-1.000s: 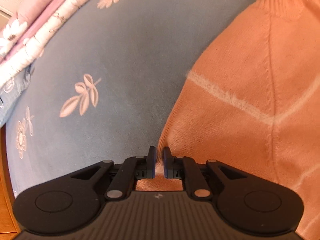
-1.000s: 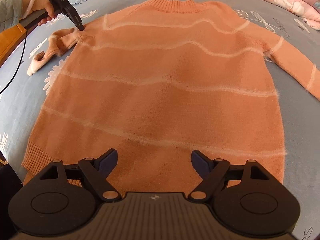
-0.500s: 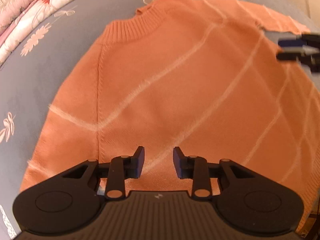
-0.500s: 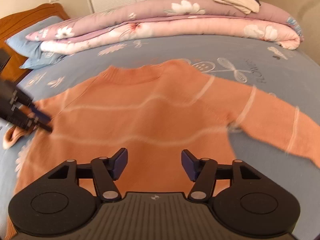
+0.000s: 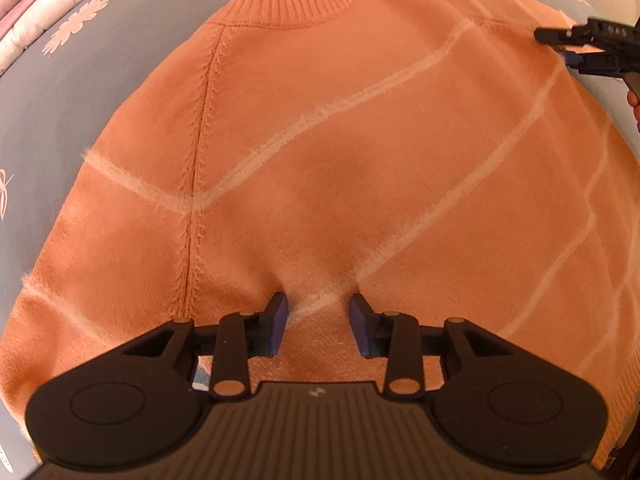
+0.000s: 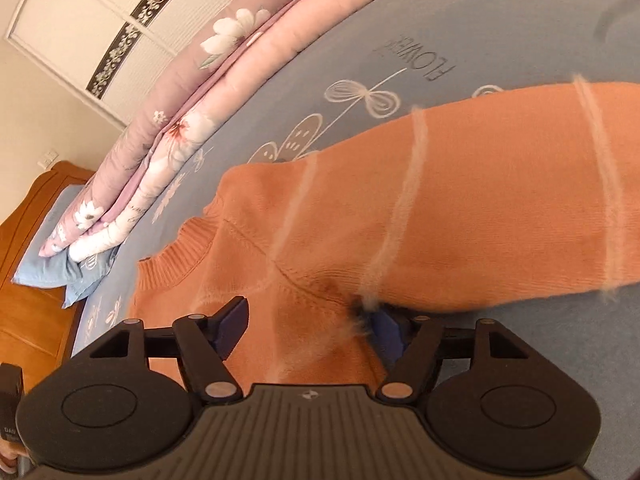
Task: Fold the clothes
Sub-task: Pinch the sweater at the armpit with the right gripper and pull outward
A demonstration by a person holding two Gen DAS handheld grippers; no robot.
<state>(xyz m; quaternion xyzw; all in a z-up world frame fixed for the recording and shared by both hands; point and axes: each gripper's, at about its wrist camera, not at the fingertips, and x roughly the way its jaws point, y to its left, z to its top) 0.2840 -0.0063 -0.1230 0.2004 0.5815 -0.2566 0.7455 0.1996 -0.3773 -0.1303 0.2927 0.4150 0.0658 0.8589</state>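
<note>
The left gripper (image 5: pixel 319 322) has its jaws partly spread and opening, pointed steeply down at the sweater (image 5: pixel 340 152); knit lies in the gap between the pads but they do not press it. The right gripper (image 6: pixel 306 326) has its jaws closing, with sweater fabric between them near the armpit seam; the far pad is half buried in fuzz, so I cannot tell for sure whether it already bites, though the gap looks wide. The sweater lies flat on the blue bedsheet (image 6: pixel 500 40), collar (image 5: pixel 296 0) toward the rolled quilts (image 6: pixel 192 120). Its right sleeve (image 6: pixel 500 184) runs straight out sideways from the body, long axis roughly across the right wrist view, leading away from the jaws to the right. That is the relation the next move likely turns on: the right hand is at the sleeve's root and far nearer it than the left, which hovers over the body panel. The cuff is cut off by the frame edge, the hem is hidden below both grippers, and the left sleeve is not clearly visible.
</note>
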